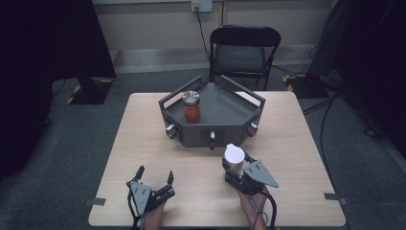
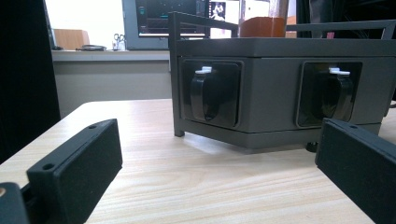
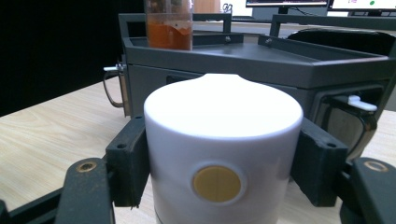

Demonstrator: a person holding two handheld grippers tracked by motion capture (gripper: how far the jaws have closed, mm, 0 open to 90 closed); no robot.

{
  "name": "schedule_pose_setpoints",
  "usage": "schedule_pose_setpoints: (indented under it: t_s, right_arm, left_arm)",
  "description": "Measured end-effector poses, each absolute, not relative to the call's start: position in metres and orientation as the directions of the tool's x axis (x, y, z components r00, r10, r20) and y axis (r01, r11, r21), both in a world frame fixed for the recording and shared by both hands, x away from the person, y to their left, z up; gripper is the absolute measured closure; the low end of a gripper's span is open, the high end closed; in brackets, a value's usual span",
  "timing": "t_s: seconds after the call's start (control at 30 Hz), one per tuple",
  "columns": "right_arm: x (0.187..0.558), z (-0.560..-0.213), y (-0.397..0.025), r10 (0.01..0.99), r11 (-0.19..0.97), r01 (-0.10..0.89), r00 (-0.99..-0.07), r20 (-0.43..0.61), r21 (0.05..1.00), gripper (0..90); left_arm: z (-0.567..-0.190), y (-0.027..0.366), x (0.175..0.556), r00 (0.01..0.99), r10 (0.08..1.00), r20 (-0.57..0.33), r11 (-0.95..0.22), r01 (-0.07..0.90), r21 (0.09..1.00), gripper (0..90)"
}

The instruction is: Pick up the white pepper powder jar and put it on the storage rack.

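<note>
White plastic sits between the jaws of my right gripper (image 1: 235, 168): a round white container (image 1: 234, 157) with a small gold disc on its side, clamped from both sides in the right gripper view (image 3: 223, 154), where the black pads (image 3: 127, 158) press flat against its wall. From the high view I see it standing upright on the bench (image 1: 143, 124), near the front edge and just in front of the grey tray (image 1: 225, 108), close to the tray's front face but apart from it.

My left gripper (image 1: 154, 178) is released, its jaws spread wide with nothing between them. It rests low over the bench at the near left, well apart from the white container. In the left gripper view its two black pads (image 2: 79, 163) stand far apart, with bare wood between them and the tray's front wall (image 2: 275, 88) beyond, where two dark latches with white tabs sit in recesses.

On the tray floor stands a jar (image 1: 191, 106) with a metal lid and orange-red contents, upright, toward the tray's left side. I see the lower part of it behind the tray rail in the right gripper view (image 3: 169, 25). A black folding chair (image 1: 244, 50) stands on the floor beyond the far edge of the bench.
</note>
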State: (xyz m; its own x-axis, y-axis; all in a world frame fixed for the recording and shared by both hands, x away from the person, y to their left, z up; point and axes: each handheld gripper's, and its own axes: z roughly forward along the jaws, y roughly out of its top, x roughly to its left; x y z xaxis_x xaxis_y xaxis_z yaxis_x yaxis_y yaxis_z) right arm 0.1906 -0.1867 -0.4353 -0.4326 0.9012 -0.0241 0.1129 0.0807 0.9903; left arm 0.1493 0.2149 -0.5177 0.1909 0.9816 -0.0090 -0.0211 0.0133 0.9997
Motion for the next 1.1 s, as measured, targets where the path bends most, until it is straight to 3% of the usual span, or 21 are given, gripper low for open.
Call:
schedule_pose_setpoints:
  t_s: [1.1]
  right_arm:
    - [0.216, -0.384, -0.184, 0.868, 0.1, 0.055, -0.492, -0.06, 0.993, 30.6]
  left_arm:
    - [-0.518, 0.215, 0.149, 0.191, 0.982, -0.009, 0.013, -0.021, 1.0, 0.0]
